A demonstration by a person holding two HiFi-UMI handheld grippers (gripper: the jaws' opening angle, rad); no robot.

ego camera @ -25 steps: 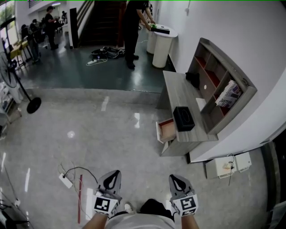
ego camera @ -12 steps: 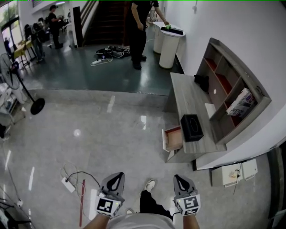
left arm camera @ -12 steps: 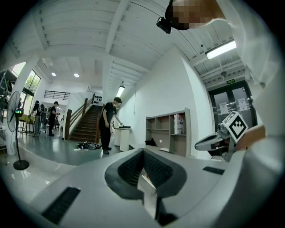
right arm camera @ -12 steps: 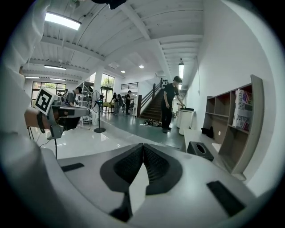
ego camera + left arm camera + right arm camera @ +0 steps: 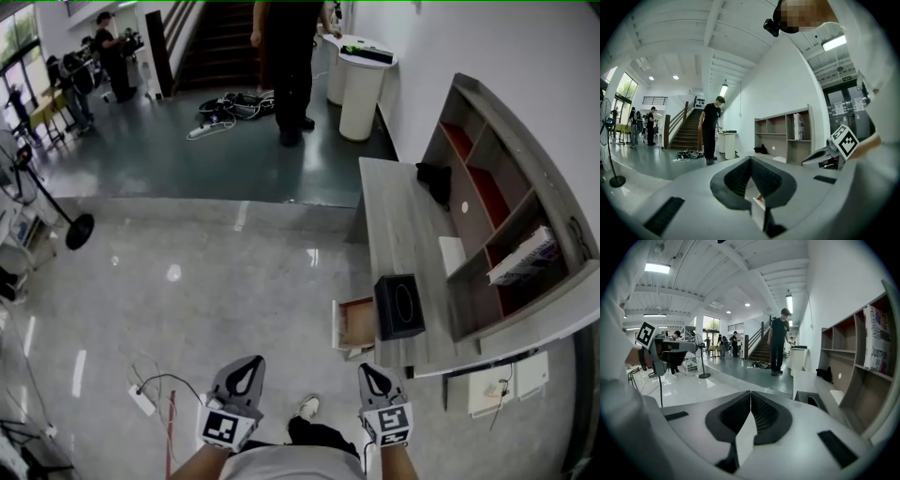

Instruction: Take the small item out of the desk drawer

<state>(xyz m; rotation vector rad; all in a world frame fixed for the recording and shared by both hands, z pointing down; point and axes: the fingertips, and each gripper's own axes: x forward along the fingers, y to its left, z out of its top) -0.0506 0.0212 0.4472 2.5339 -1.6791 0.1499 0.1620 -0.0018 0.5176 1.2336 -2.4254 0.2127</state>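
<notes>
The grey desk [image 5: 398, 220] stands along the right wall. Its drawer [image 5: 354, 323] is pulled open toward the floor, showing a reddish-brown inside; no small item can be made out in it. A black box [image 5: 398, 306] sits on the desk top just above the drawer. My left gripper [image 5: 247, 362] and right gripper [image 5: 367, 369] hang low in the head view, short of the drawer, both shut and empty. In the left gripper view the left gripper [image 5: 751, 159] has its pads together. The right gripper [image 5: 750, 393] is likewise shut, with the black box [image 5: 812, 401] ahead on its right.
A shelf unit [image 5: 511, 202] rests on the desk, with a black object [image 5: 434, 178] near it. A person in black [image 5: 291, 56] stands by a round white stand [image 5: 362, 84]. Cables [image 5: 230, 105] lie beyond; a power strip [image 5: 142, 400] lies at my left. White boxes [image 5: 506, 380] sit under the desk.
The desk and open drawer have come nearer and lower in the head view as I walk toward them. Both grippers have stayed shut and low.
</notes>
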